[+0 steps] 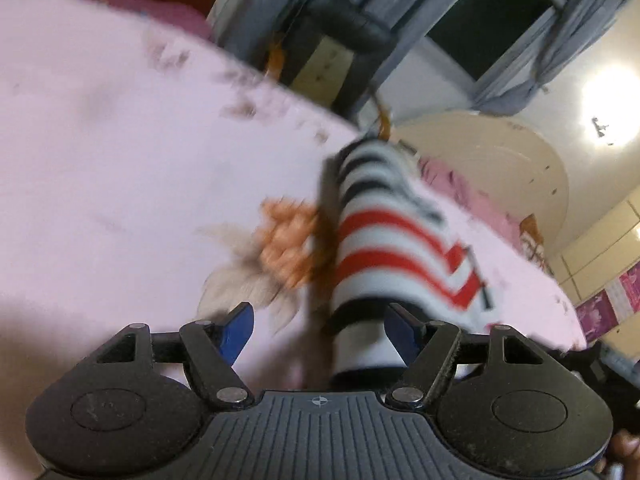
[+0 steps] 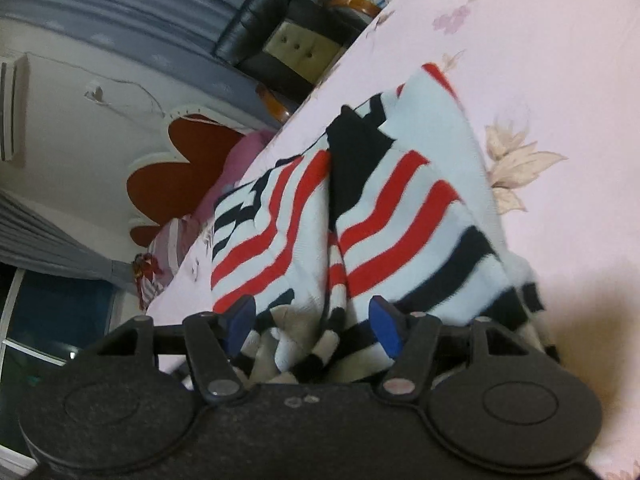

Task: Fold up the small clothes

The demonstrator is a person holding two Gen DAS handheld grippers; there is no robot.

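**Striped garment loose on the bed, both grippers released**

I see the bed (image 1: 120,160), covered in a pale pink flowered sheet, carrying everything. In the left wrist view its far edge runs diagonally from upper left down to the right, and beyond it stand a dark armchair (image 1: 340,36) and grey curtains (image 1: 560,48). The sheet to the left of the garment lies bare and wide there. In the right wrist view the far edge climbs steeply toward the upper right, with open sheet on the right side.

The striped garment (image 1: 380,248), white with red and black bands, lies near the bed's far edge in the left view, a narrow strip with its long axis running from my left gripper (image 1: 320,330) away toward that edge. That picture is smeared, so I can only guess it is folded lengthwise. Its near end lies between the blue fingertips (image 1: 238,330), which stand apart and do not press it: released.

The right wrist view shows what the left does not: the striped garment (image 2: 380,208) spread wider in two lobes, with a dark fold between them, and a rumpled striped end bunched below my right gripper (image 2: 312,326). Its fingertips (image 2: 384,326) also stand apart over the cloth, gripping nothing. This view alone shows the red heart-shaped headboard (image 2: 180,168) at the bed's left end.
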